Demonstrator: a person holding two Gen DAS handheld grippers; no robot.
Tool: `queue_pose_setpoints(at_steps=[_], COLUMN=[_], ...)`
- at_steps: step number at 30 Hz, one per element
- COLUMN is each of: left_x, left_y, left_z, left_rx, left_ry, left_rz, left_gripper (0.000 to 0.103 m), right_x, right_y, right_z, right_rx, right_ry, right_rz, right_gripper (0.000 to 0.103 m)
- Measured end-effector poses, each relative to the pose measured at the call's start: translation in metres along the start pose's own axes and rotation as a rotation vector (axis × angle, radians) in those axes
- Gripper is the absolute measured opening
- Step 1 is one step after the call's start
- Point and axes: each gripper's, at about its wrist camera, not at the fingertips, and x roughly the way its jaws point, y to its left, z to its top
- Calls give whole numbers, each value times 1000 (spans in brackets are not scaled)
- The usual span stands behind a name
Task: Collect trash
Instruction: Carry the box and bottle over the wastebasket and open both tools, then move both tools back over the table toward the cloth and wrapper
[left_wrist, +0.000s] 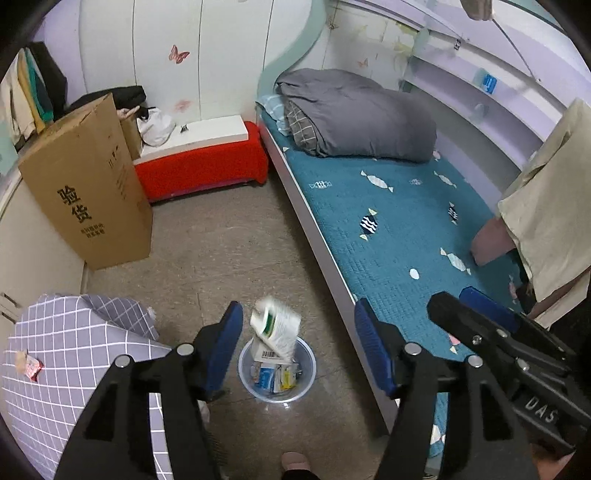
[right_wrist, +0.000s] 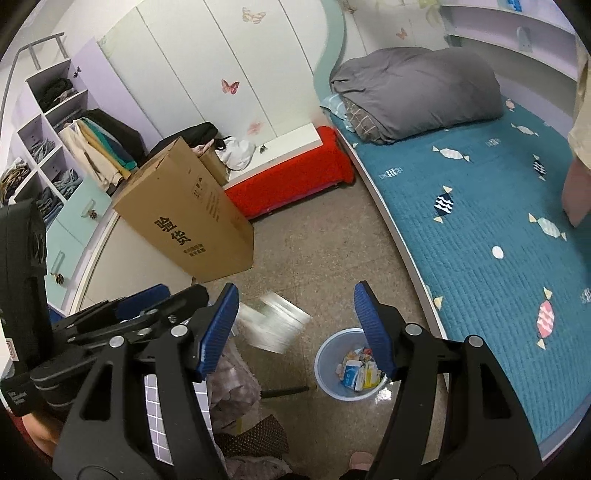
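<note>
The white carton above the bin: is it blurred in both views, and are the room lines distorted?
Left wrist view: the white carton is only slightly soft, its barcode readable, above the bin. Right wrist view: the carton is a streaked motion smear left of the bin. Both views: fisheye bends the bed edge and darkens the corners.

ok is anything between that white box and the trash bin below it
Nothing visible. The white box hangs free between the open left gripper fingers, right over the trash bin, which already holds other packaging.
</note>
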Motion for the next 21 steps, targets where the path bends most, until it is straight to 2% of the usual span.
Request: queue_pose_setpoints(at_steps=[7, 21], left_x=[-9, -45], left_y=[2, 24], left_z=[-5, -27], left_rx=[2, -60], left_ry=[-10, -48], left_rz=[30, 90], left_gripper=[64, 64], right_x=[1, -4], right_y=[6, 37], right_z=[-1, -13], right_rx=[-13, -71], right_ry=[9, 23], right_rz=[17, 80], right_gripper=[65, 65])
